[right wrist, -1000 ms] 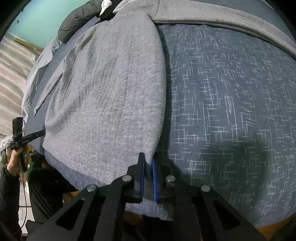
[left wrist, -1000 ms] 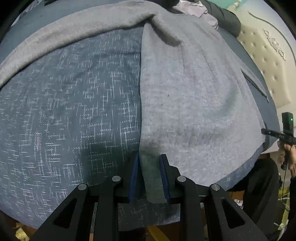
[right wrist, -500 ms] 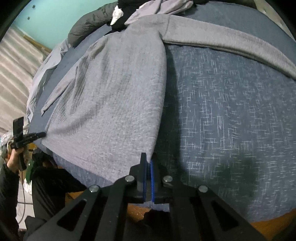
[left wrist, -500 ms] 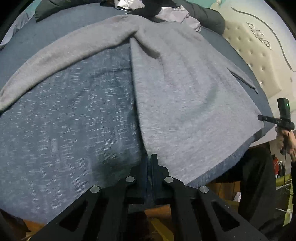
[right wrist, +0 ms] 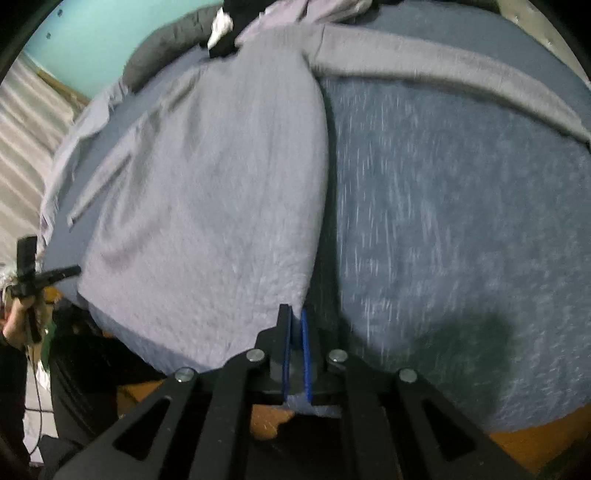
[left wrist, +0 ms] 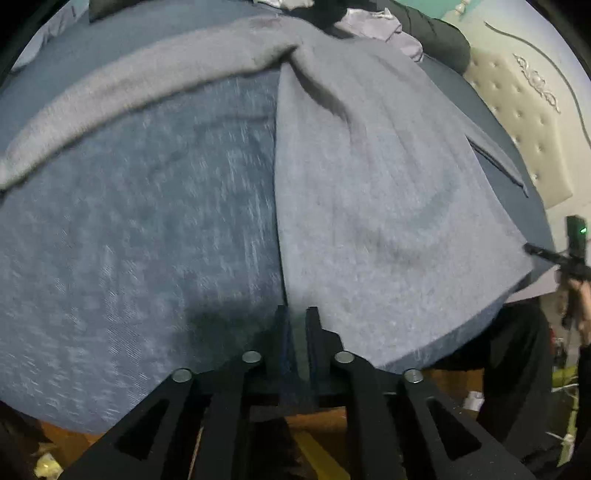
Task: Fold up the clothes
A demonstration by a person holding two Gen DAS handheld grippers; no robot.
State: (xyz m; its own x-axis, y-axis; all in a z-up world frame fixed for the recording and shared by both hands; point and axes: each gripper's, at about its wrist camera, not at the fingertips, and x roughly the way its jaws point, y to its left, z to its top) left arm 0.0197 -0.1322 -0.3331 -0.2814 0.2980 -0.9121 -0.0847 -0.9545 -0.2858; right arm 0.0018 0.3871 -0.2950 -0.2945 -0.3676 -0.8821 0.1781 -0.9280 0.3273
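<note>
A grey sweater (left wrist: pixel 369 184) lies spread on a blue bedspread (left wrist: pixel 129 240). One sleeve (left wrist: pixel 129 92) stretches out to the left in the left wrist view. My left gripper (left wrist: pixel 298 317) sits at the hem's near corner with its jaws opening and a strip of the hem still between them. In the right wrist view the sweater (right wrist: pixel 221 184) lies to the left, with a sleeve (right wrist: pixel 443 77) stretched to the right. My right gripper (right wrist: pixel 294 317) pinches the hem corner between its blue pads, and its jaws are opening too.
The bed's near edge runs just under both grippers, over an orange-brown floor (right wrist: pixel 517 439). A hand holds a black device (left wrist: pixel 572 254) beside the bed; the same kind of device (right wrist: pixel 27 266) shows in the right wrist view. A padded headboard (left wrist: pixel 517 122) and piled clothes (left wrist: pixel 373 26) lie beyond.
Both grippers rose a little with the hem corners. The left jaws went from wide around the hem to shut, then parted slightly; the right jaws also parted slightly.
</note>
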